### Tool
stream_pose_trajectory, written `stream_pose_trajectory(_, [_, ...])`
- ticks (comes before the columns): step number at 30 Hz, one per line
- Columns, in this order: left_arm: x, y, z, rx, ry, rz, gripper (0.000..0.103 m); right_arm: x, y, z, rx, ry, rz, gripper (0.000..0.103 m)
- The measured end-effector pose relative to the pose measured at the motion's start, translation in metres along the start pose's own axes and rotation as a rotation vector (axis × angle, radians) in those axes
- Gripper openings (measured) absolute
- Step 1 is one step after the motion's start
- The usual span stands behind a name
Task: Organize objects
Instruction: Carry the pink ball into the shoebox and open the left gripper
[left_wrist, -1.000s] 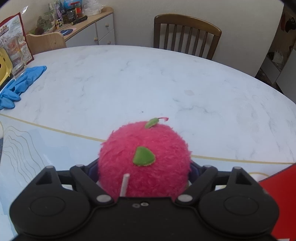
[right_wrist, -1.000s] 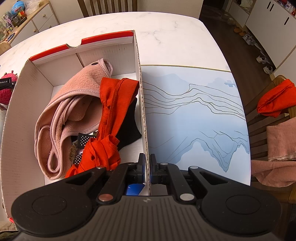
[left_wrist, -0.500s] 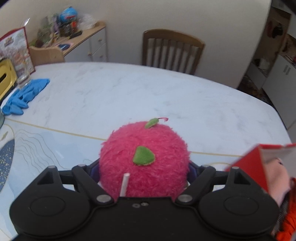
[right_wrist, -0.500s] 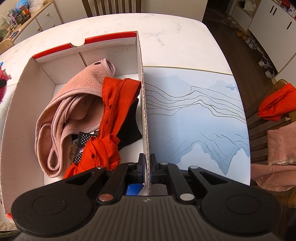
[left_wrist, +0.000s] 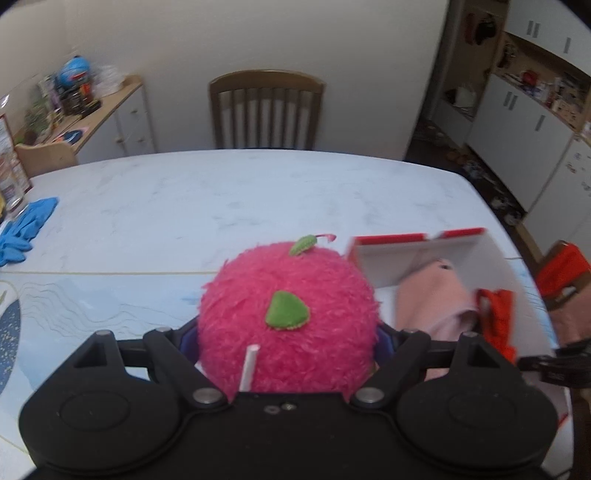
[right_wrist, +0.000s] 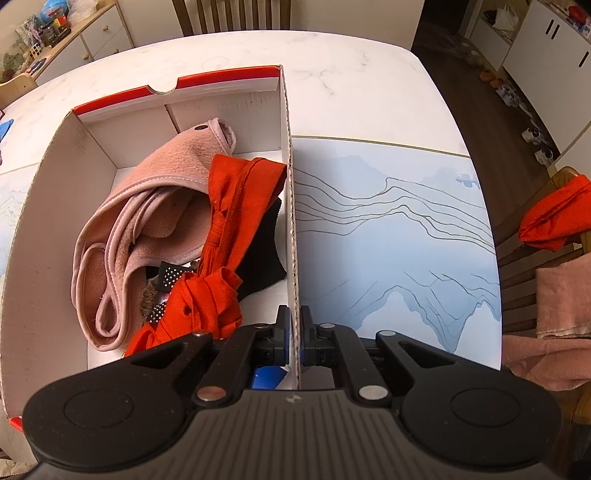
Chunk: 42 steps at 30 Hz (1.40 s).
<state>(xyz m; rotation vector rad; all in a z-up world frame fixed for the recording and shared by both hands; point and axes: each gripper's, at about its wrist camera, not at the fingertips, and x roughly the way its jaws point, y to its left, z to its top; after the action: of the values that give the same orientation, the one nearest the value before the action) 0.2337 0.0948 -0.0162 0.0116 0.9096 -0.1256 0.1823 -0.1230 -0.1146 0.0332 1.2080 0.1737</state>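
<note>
The left gripper (left_wrist: 288, 332) is clamped wide on a round plush ball (left_wrist: 288, 314), shaggy pink fur with two green felt leaves and one thin white stick poking from its near side; its black fingers press both flanks and it is held above the table (left_wrist: 207, 199), just left of the box (left_wrist: 417, 240). The right gripper (right_wrist: 294, 341) has its jaws together, pinching the thin corrugated right wall of that box (right_wrist: 291, 206) between its two pads. The box is one open rectangular carton, white inside with a red top edge and a half-round notch in the far wall. Inside lie one soft pink fleece garment (right_wrist: 162, 206) with stitched edging and a dark snap, one crumpled knotted orange cloth (right_wrist: 229, 229), one black ribbed piece (right_wrist: 264, 258), and a black strip with white dots (right_wrist: 170, 275). The table is smooth white marble with rounded corners, partly covered by a glossy pale-blue mat (right_wrist: 399, 236) printed with thin mountain lines. One slatted wooden chair (left_wrist: 266, 110) stands at the far side; crumpled blue gloves (left_wrist: 26, 229) lie at the left edge, their count unclear. On a second chair to the right hang one orange cloth (right_wrist: 554, 214) and pink fabric (right_wrist: 561, 291).
</note>
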Motion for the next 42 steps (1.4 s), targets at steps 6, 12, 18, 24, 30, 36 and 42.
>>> stream_pose_trajectory(6, [-0.011,-0.046,-0.009,0.064,-0.008,-0.084,0.083,0.0,-0.002,0.0,-0.003,-0.007,0.015,0.004])
stream_pose_trajectory(12, [-0.009,-0.093,-0.013,0.14,-0.01,-0.125,0.083,-0.001,-0.006,-0.002,-0.001,-0.017,0.042,0.004])
stream_pose_trajectory(18, [0.004,-0.136,-0.019,0.213,0.001,-0.16,0.083,-0.001,-0.01,-0.005,0.003,-0.02,0.065,0.004])
stream_pose_trajectory(24, [0.036,-0.154,-0.026,0.259,0.037,-0.138,0.083,0.0,-0.012,-0.01,-0.001,-0.016,0.078,0.004])
stream_pose_trajectory(30, [0.067,-0.158,-0.031,0.269,0.106,-0.118,0.083,0.0,-0.013,-0.013,-0.006,-0.016,0.086,0.004])
stream_pose_trajectory(36, [0.085,-0.166,-0.04,0.323,0.14,-0.104,0.083,0.0,-0.014,-0.014,-0.004,-0.019,0.091,0.004])
stream_pose_trajectory(42, [0.095,-0.171,-0.047,0.36,0.169,-0.076,0.083,-0.001,-0.013,-0.015,-0.012,-0.025,0.088,0.004])
